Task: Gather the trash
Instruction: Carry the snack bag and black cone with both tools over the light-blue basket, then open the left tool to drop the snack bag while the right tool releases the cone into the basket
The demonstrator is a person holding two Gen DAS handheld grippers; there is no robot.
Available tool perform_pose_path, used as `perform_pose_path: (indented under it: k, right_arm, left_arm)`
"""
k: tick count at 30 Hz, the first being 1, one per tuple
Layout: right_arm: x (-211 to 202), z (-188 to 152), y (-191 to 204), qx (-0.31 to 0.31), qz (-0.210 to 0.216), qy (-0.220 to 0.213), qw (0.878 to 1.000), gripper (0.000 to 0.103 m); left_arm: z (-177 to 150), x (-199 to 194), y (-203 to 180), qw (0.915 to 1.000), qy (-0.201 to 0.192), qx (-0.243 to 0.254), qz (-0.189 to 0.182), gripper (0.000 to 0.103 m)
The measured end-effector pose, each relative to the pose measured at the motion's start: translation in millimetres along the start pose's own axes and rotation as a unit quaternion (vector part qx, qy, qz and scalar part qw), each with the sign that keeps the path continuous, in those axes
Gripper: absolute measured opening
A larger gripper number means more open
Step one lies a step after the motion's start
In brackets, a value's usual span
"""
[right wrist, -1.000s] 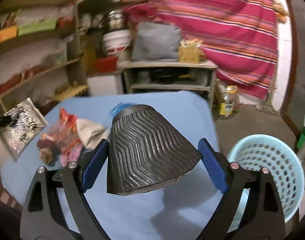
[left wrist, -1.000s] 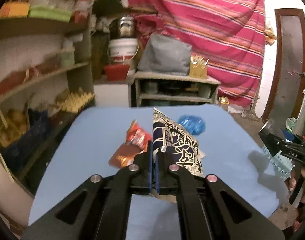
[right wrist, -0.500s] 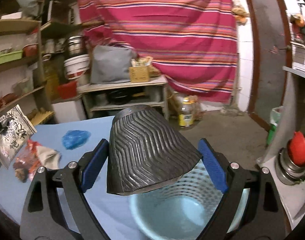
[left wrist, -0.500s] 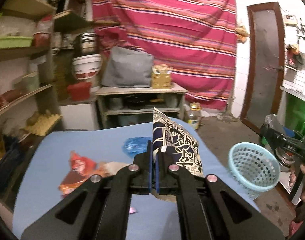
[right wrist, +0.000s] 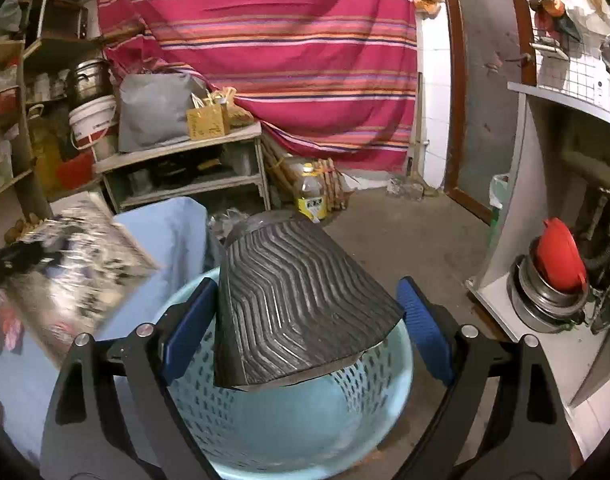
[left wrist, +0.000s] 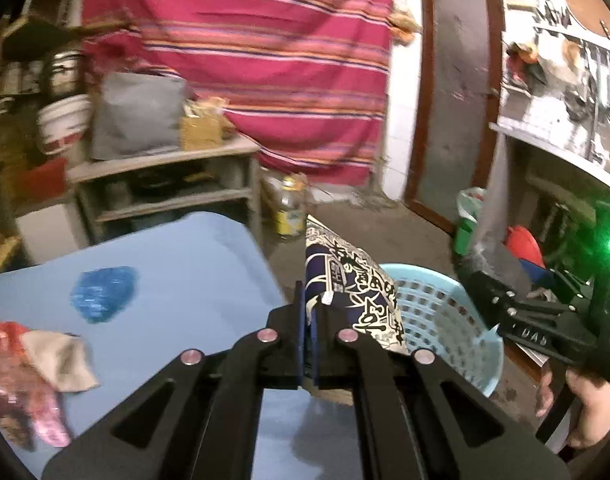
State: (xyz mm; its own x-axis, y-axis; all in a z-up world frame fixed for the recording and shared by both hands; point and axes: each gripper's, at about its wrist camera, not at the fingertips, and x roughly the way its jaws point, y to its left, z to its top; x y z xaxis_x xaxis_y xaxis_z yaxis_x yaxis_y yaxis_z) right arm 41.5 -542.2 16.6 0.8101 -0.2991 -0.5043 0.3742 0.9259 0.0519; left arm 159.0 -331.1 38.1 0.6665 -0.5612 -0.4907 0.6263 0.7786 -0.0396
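Between the blue pads of the right tongs [right wrist: 305, 332] sits a dark grey ribbed cone-shaped piece [right wrist: 293, 304], its wide end nearest the lens; the pads stand wide apart, the left one against the cone's flank, and whether the right one touches it I cannot tell. Directly beneath hangs the pale blue perforated basket [right wrist: 289, 436] on the floor. The left tongs [left wrist: 308, 344] are pressed together on the lower edge of a navy-and-white snack packet [left wrist: 353, 288], which stands upright above the near rim of the basket [left wrist: 457, 320]; its bold printed characters are too distorted to read. Only the left view shows the right tool from outside: a black frame with pale lettering that looks like "DAS", gripped from below by a hand [left wrist: 585, 404]. It also shows what remains on the blue desk [left wrist: 193, 264]: a red wrapper with crumpled paper [left wrist: 37, 364] at the left edge and a blue crumpled film [left wrist: 103, 294] farther back. The right view alone shows a bottle with a yellow label [right wrist: 311, 196], its writing illegible, standing on the floor before the striped red cloth [right wrist: 273, 44].
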Motion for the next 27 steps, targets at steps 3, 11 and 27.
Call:
perform_pose_path:
  k: [3,11,27]
  right_arm:
    - [2.7,-0.7,-12.2,0.016,-0.006,0.002,1.000,0.089]
    - [11.0,-5.2,-41.3,0.051,-0.010,0.014,0.999,0.089]
    - [24.4,-8.8,-33.8,0.044,-0.003,0.036,0.998,0.089]
  left_arm:
    - [-1.7,28.4,-20.2,0.9997,0.017,0.007,-0.015,0.002]
    - [-12.3,74.1,-48.8,0.9978,0.057,0.028,-0.018,0.004]
    - [-7.5,47.0,-29.1,0.9987,0.051,0.009,-0.004,0.082]
